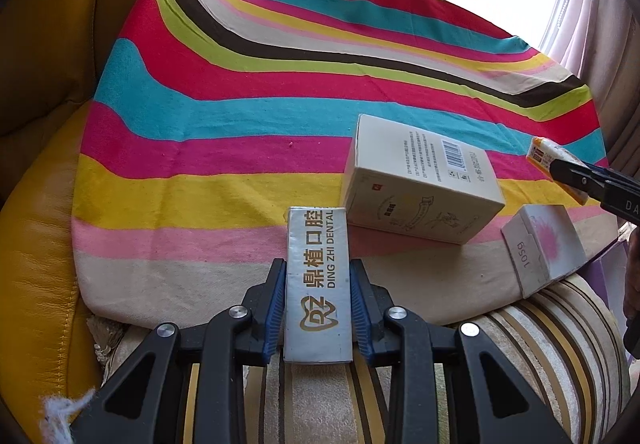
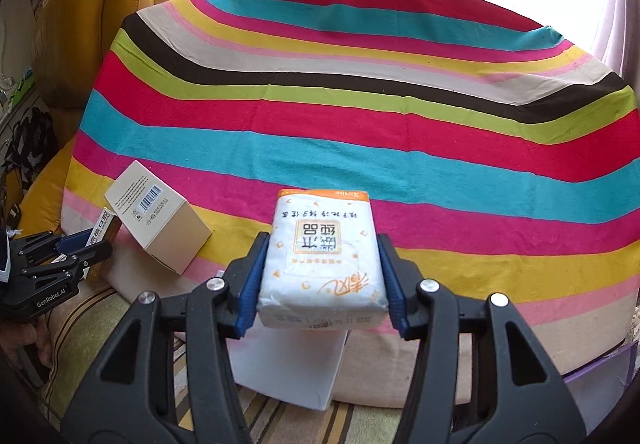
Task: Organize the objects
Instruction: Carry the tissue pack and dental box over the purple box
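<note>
The left claw (image 1: pixel 318 308) was clamped on a dental box (image 1: pixel 318 284), held upright between its blue pads. The right claw (image 2: pixel 322 280) was clamped on a tissue pack (image 2: pixel 322 256). A beige box (image 1: pixel 420 180) lay tilted on the striped cloth (image 1: pixel 240 116) just ahead-right of the left claw; a white box (image 1: pixel 544 248) lay farther right, below the right claw.

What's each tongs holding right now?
Left tongs shut on dental box. Right tongs shut on tissue pack. Beige box lies ahead on striped cloth.
</note>
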